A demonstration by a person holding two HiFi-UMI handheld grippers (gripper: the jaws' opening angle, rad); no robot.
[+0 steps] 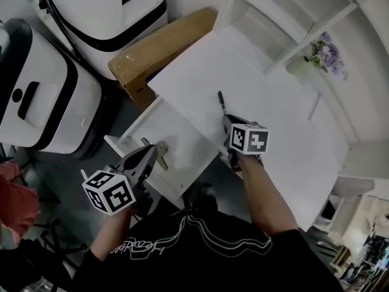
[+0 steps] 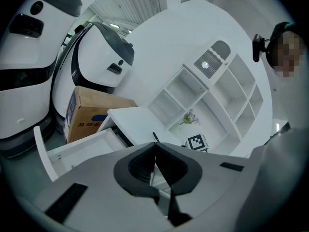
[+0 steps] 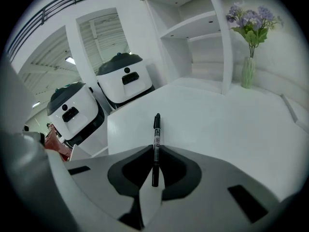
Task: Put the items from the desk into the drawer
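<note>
The jaws of the right gripper are closed on a black pen. They pinch the barrel toward its rear, so the capped end juts out ahead of the tips. Whether the pen is lifted or lies on the white worktop I cannot tell. It is not in the drawer, which stands pulled out below the worktop's edge, and the pen is just beyond that edge. The left gripper has its jaws shut tip to tip with nothing between them, and it hangs at the drawer's outer front corner.

The step in hand looks like carrying the pen to the drawer. With the grip so far from the pen's middle, the long free end could swing, so the pinch should stay firm. A good move would be to lift just clear of the worktop, cross its edge, sink low inside the drawer and only then part the jaws. The pen should be laid along the drawer's length, away from the left gripper.

Only the right gripper view shows the pinch itself, because in the head view the marker cube covers it. Only the head view shows both grippers and the drawer together. The left gripper view adds the drawer's side wall and the cardboard box behind the drawer. The right gripper view shows almost none of the drawer.
</note>
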